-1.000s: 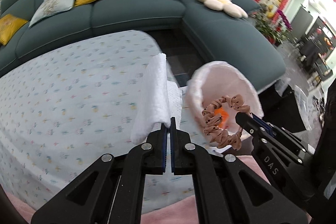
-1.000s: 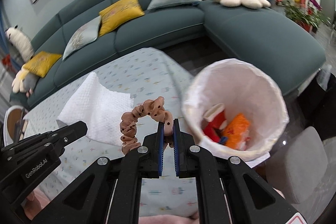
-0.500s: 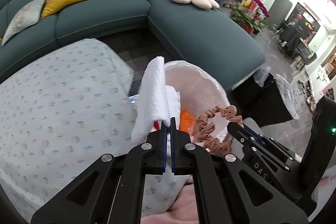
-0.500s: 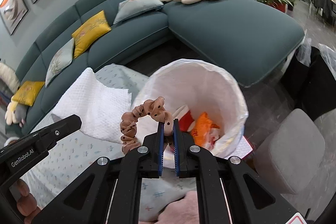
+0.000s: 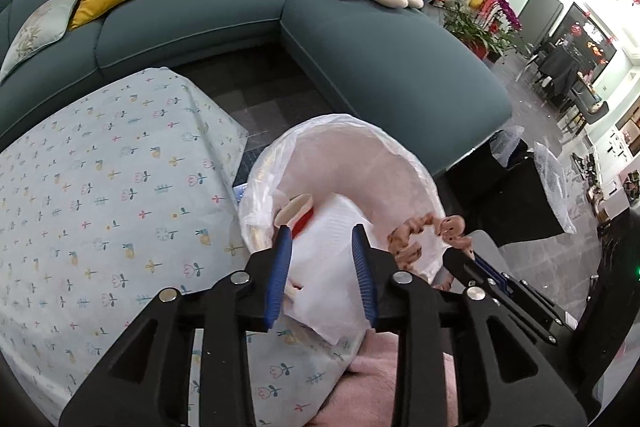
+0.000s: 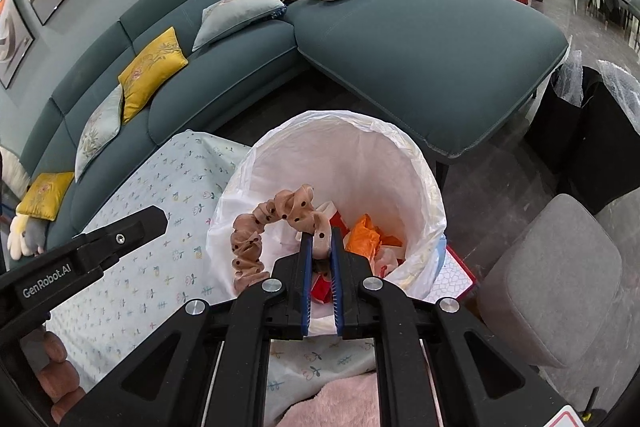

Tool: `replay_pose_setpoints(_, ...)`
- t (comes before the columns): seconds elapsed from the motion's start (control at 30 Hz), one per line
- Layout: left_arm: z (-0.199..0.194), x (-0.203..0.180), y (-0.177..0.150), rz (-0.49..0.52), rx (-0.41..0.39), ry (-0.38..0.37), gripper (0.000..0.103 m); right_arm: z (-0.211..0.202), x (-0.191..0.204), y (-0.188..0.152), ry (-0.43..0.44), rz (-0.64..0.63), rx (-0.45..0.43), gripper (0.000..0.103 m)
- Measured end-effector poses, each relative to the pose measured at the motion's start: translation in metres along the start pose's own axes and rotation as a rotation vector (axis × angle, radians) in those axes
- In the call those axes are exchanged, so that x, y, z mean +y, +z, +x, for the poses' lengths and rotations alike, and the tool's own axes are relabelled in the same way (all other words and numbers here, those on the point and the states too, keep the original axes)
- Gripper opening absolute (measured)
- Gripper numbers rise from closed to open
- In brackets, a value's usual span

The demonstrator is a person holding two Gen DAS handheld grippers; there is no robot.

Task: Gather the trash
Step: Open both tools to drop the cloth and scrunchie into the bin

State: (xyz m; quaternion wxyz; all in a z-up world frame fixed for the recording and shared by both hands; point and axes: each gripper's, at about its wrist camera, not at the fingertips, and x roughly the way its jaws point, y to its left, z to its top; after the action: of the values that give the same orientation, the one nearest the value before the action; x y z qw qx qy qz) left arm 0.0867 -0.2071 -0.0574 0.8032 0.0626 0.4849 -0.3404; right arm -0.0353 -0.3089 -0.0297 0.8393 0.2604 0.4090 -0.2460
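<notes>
A white-lined trash bin [image 5: 392, 155] [image 6: 404, 155] stands beside the table, holding a red-and-white cup [image 5: 298, 213] and orange wrapper [image 6: 366, 233]. My left gripper [image 5: 322, 239] is open above the bin's near rim; the white paper towel [image 5: 332, 267] lies loose between and below its fingers, in the bin. My right gripper [image 6: 320, 239] is shut on a tan polka-dot scrunchie [image 6: 256, 227], held over the bin; it also shows in the left wrist view [image 5: 424, 231].
A table with a floral light-blue cloth [image 5: 100, 187] [image 6: 160, 267] lies left of the bin. A teal sofa [image 5: 360, 39] with cushions stands behind. A grey stool [image 6: 556, 279] and black bins [image 6: 592, 131] stand right. Pink fabric [image 6: 336, 403] lies below the grippers.
My left gripper has opened and let go of the paper towel, which has dropped into the bin. Both grippers have moved further over the bin; the right still holds the scrunchie.
</notes>
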Motion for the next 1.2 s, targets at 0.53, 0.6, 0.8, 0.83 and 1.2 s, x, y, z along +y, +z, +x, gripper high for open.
replay_pose_setpoints(0.53,-0.001,0.03,-0.009,-0.047,0.003,0.055,0.031,0.018,0.024,0.008,0.013,-0.04,0.016,0.012)
replay_pose_setpoints(0.6,-0.001,0.032,-0.01,-0.045,0.0,0.065,0.034,0.019,0.027,0.01,0.01,-0.045,0.015,0.015)
replay_pose_setpoints(0.8,-0.004,0.036,-0.011,-0.041,-0.011,0.099,0.041,0.022,0.034,0.012,0.007,-0.06,0.017,0.017)
replay_pose_setpoints(0.83,-0.004,0.037,-0.011,-0.041,-0.012,0.105,0.042,0.022,0.035,0.012,0.007,-0.062,0.018,0.018)
replay_pose_setpoints(1.2,-0.008,0.042,-0.016,-0.043,-0.02,0.156,0.056,0.016,0.042,0.015,-0.004,-0.087,-0.003,0.039)
